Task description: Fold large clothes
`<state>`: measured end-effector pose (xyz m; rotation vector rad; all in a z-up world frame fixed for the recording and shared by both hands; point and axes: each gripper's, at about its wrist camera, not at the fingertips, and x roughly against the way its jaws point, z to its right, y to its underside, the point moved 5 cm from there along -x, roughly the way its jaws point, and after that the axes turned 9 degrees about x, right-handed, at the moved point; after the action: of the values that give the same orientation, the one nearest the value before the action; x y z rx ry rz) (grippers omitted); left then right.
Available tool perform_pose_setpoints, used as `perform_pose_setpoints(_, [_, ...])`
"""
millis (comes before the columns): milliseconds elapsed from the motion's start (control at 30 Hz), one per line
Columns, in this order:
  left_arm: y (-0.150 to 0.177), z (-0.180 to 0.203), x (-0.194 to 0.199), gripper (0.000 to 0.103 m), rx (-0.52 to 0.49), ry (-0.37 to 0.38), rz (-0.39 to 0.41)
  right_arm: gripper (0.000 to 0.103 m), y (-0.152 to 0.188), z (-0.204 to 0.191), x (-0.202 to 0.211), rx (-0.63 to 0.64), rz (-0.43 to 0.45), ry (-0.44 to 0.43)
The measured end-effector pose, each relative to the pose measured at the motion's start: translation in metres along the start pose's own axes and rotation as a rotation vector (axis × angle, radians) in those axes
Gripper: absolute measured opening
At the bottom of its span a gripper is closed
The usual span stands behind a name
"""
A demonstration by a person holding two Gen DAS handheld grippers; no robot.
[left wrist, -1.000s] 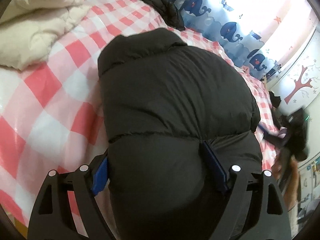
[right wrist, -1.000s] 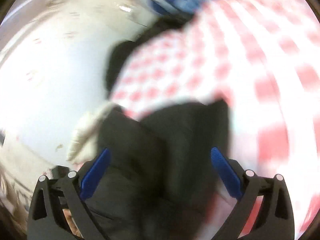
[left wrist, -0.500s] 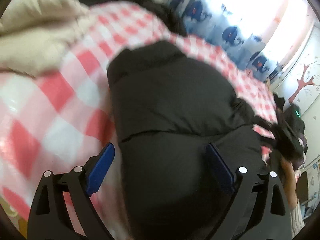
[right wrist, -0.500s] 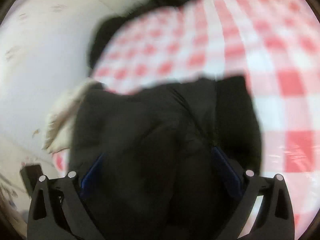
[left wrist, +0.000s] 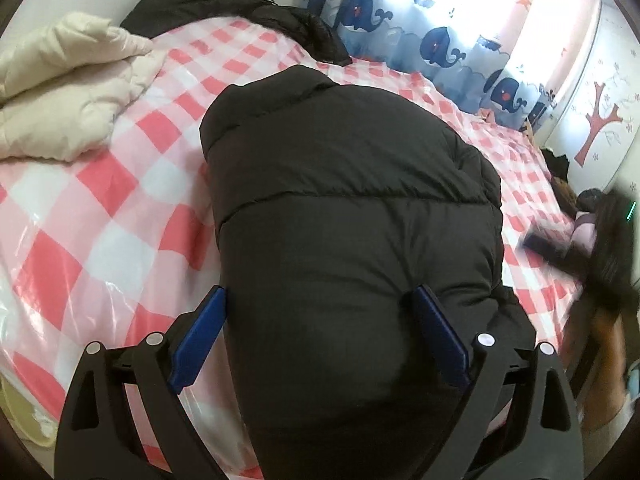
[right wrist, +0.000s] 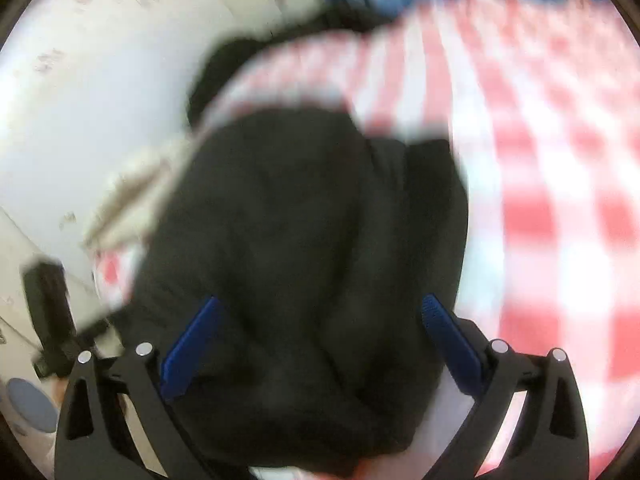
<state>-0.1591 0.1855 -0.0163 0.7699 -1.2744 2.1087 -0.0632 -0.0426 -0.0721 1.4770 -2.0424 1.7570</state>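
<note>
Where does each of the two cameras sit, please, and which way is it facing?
Left wrist: on the left claw, looking along the black puffer jacket across the pink checked bed cover toward the whale curtain; claw open, right claw blurred at the right edge.
Right wrist: on the right claw, open, blurred, above the jacket toward a white wall.
Shared: jacket, bed cover.

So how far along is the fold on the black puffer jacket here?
The black puffer jacket already lies as a compact bundle on the checked bedspread. In hand: left tool and right tool both straddle it, open. Possibly left: the cream garment and the dark garment behind.
</note>
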Motion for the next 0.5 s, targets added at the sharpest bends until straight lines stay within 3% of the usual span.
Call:
perform_pose_setpoints(67, [0.000, 0.000, -0.001, 0.089, 0.002, -0.006, 0.000, 0.096, -0.041, -0.015, 0.009, 0.040, 0.106, -0.047])
perform_pose_setpoints(167, [0.001, 0.000, -0.002, 0.089, 0.001, -0.013, 0.003, 0.096, -0.070, -0.025, -0.013, 0.053, 0.109, -0.157])
perform_pose_setpoints(267, [0.002, -0.001, -0.004, 0.089, 0.002, -0.016, -0.003, 0.097, -0.051, 0.012, -0.091, -0.064, -0.154, -0.033])
perform_pose_setpoints(333, [0.003, 0.001, -0.005, 0.089, -0.006, -0.028, -0.014, 0.097, -0.027, 0.031, -0.111, -0.161, -0.221, -0.077])
perform_pose_setpoints(400, [0.004, 0.005, -0.003, 0.089, -0.023, -0.061, -0.004, 0.097, -0.023, 0.033, -0.093, -0.181, -0.172, -0.063])
perform_pose_setpoints(500, [0.005, 0.010, 0.005, 0.089, -0.053, -0.118, 0.024, 0.097, -0.026, 0.010, -0.041, -0.110, -0.028, -0.067])
